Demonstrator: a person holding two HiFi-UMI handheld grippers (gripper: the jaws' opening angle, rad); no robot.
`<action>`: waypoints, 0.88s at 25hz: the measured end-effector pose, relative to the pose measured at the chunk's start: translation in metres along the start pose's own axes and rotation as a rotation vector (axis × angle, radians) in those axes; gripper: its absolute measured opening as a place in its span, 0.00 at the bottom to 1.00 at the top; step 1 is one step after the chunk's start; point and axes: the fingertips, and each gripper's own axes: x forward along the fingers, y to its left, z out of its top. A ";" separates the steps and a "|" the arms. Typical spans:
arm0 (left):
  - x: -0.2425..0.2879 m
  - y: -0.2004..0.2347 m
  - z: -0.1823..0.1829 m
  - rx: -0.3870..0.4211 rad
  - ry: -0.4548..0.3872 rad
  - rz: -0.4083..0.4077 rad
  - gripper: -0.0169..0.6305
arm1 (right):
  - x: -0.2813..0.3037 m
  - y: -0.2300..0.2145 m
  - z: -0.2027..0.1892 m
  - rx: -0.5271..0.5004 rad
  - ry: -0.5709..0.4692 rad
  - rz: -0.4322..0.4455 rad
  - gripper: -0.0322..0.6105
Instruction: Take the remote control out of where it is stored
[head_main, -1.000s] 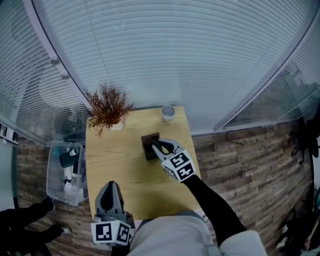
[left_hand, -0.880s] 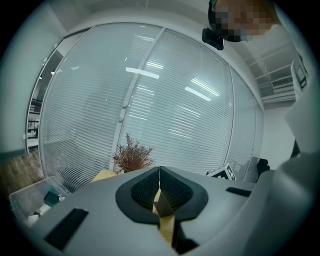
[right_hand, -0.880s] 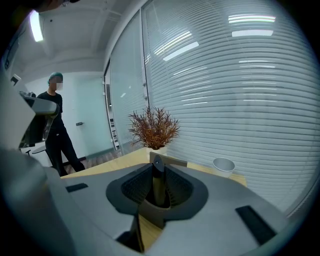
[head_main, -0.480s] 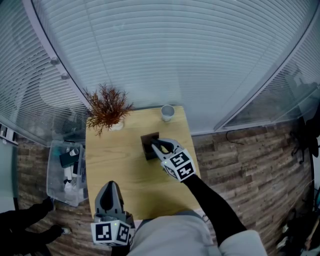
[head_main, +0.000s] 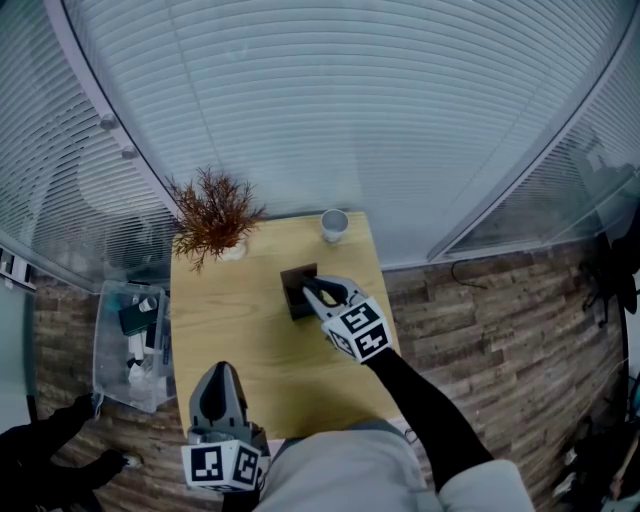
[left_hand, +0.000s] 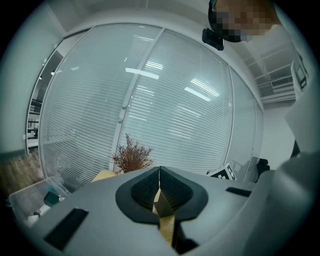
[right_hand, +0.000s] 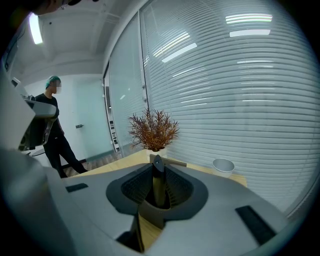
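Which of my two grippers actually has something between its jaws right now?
The right gripper: its jaws are closed on the dark remote control standing in the brown holder. The left gripper has its jaws together on nothing.

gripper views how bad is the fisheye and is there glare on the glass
Left gripper view: strong fisheye with dark corners, the blinds bow, and bright glare streaks cross them. Right gripper view: same bowing, glare streaks high up, yet the remote control between the jaws is sharp. Head view: slats curve too, light even, no hard shadows.
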 end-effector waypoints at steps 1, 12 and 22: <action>0.000 0.000 0.000 0.000 -0.001 0.000 0.04 | 0.000 0.000 0.000 0.000 -0.001 0.000 0.16; -0.001 -0.001 0.001 0.000 -0.004 0.002 0.04 | -0.002 0.000 0.002 0.006 -0.008 -0.001 0.16; -0.002 -0.001 0.002 0.001 -0.009 -0.001 0.04 | -0.003 0.000 0.004 0.006 -0.012 -0.002 0.16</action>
